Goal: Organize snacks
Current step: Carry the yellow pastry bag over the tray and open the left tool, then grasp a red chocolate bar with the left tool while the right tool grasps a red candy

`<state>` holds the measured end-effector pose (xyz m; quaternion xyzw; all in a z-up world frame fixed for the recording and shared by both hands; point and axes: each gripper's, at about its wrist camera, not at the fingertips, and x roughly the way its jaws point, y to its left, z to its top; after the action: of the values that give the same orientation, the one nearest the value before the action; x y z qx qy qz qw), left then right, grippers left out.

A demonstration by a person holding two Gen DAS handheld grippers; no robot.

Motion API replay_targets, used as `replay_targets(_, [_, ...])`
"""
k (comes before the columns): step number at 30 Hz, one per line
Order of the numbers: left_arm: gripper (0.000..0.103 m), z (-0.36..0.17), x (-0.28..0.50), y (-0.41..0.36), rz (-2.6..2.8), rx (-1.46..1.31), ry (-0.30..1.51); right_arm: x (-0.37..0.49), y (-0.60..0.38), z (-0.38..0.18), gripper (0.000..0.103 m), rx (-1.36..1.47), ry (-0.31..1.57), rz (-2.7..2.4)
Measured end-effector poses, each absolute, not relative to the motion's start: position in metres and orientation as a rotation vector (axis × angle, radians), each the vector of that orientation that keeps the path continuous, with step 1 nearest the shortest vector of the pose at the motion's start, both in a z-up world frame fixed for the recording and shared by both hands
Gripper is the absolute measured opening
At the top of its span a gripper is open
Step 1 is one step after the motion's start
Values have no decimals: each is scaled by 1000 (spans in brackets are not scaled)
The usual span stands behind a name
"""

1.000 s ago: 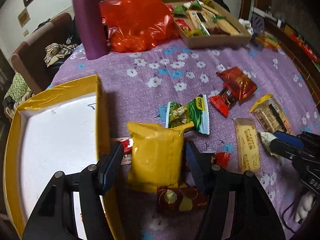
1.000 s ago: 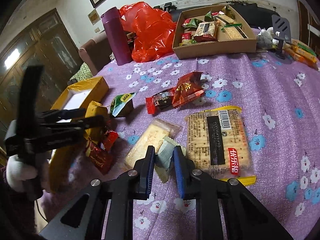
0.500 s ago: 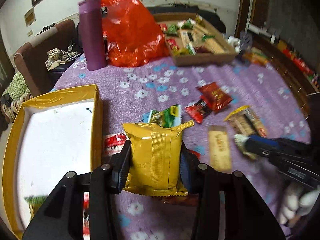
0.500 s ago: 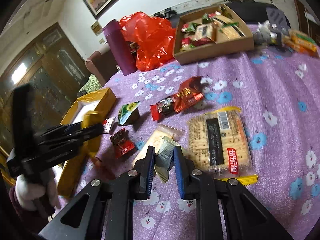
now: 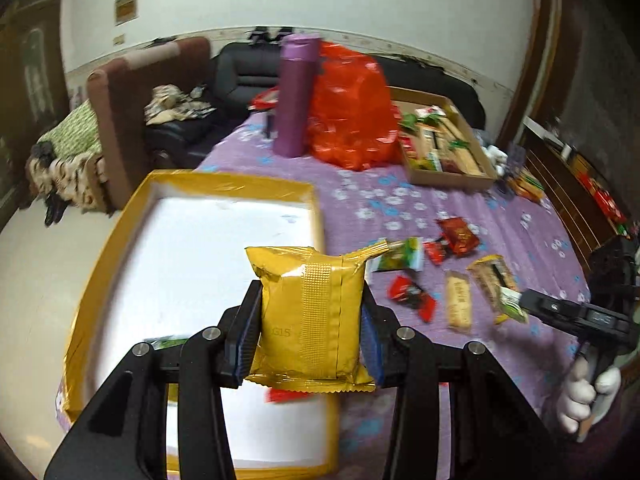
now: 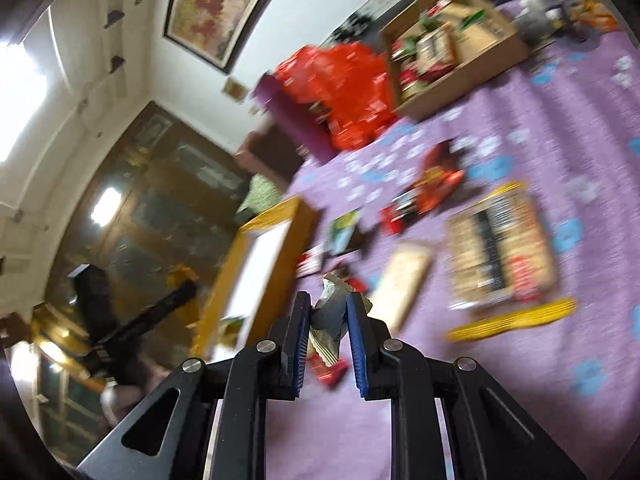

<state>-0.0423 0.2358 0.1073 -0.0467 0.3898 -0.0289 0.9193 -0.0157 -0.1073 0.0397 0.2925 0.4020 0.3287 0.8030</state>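
The left gripper (image 5: 308,332) is clamped on a yellow snack packet (image 5: 310,316), one pad on each side edge, and carries it above the yellow-rimmed box (image 5: 224,188), whose white floor shows behind and below it. The packet looks light and puffy, a sealed foil pillow with a crimped seam down its middle: soft under pressure, slick on its face, and likely crushable if squeezed hard. The side-edge grip suits it, since the pads bear on the folded film rather than on the contents.

The right gripper (image 6: 328,320) has its jaws nearly together on a small silvery-green sachet (image 6: 330,316), held by its lower half, with the crimped top sticking up toward twelve o'clock. It is thin, floppy and almost weightless; it may twist or slide in the pads, so a hold near the sealed end seems safest. That view is badly smeared, so whether the sachet is clear of the purple tablecloth (image 6: 560,128) is uncertain.

From the left wrist camera, loose snacks lie at three o'clock of the held packet, and the cardboard tray (image 5: 452,178) of sorted snacks sits at one o'clock.
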Motion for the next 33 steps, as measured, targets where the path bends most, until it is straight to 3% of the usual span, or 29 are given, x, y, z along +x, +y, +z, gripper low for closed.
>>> replay_targets(15, [42,66,-1,339,30,-256,855,-7,117,57,18,237,1010,854])
replay_targets(20, [44,56,6,356,0,-325,873,2,154,51,28,155,987,793])
replay_targets(22, [46,55,3,360,-21,-360,877,3,158,56,34,154,974,796])
replay_targets(27, [48,68,-17,357,-66,-411,839,-4,130,78,36,174,908,781])
replay_targets(33, [56,101,-48,320,-167,-407,782,-4,25,92,39,223,837,614])
